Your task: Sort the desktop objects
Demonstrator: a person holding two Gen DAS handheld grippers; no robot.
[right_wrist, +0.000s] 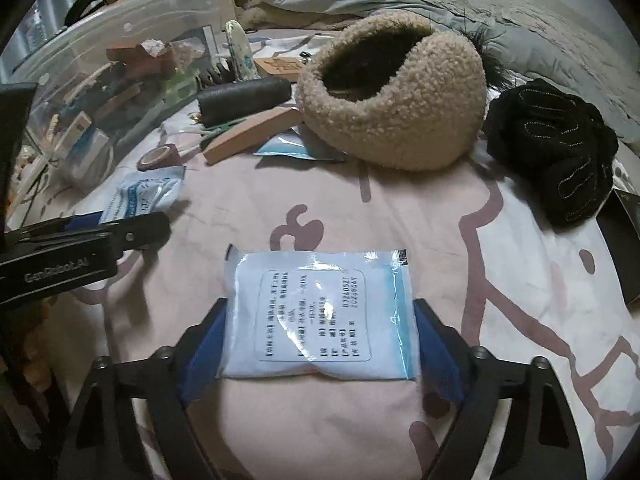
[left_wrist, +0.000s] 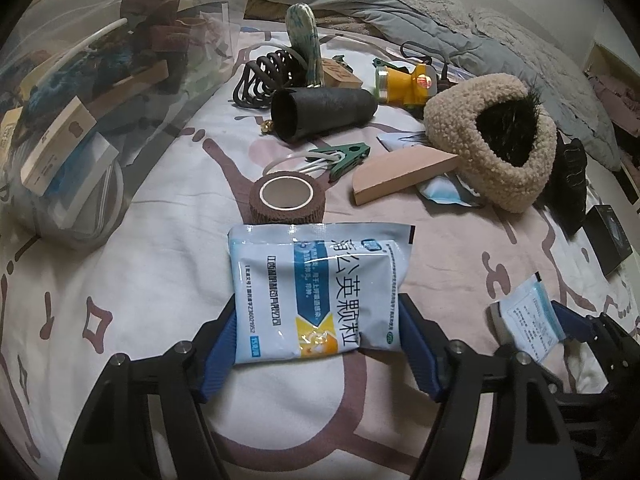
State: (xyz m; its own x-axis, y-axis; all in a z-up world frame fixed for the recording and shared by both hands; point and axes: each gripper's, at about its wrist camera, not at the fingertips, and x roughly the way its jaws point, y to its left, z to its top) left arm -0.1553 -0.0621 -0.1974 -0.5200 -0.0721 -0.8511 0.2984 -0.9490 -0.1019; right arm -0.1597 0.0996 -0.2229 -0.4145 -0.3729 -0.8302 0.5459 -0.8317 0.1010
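My left gripper (left_wrist: 318, 328) is shut on a blue and white medicine sachet with Chinese print (left_wrist: 316, 292), its blue pads pressing both side edges just above the patterned bedsheet. My right gripper (right_wrist: 318, 336) is shut on a second white sachet with a printed label (right_wrist: 320, 316). The right gripper with its sachet (left_wrist: 528, 320) also shows at the right edge of the left wrist view. The left gripper and its sachet (right_wrist: 140, 196) show at the left in the right wrist view.
A clear plastic bin (left_wrist: 80, 120) with several items stands at left. Ahead lie a brown tape roll (left_wrist: 286, 198), black tube (left_wrist: 320, 110), green clip (left_wrist: 348, 156), wooden wedge (left_wrist: 404, 174), fleece earmuffs (right_wrist: 392, 92), yellow torch (left_wrist: 412, 82), black cloth (right_wrist: 556, 148), grey duvet behind.
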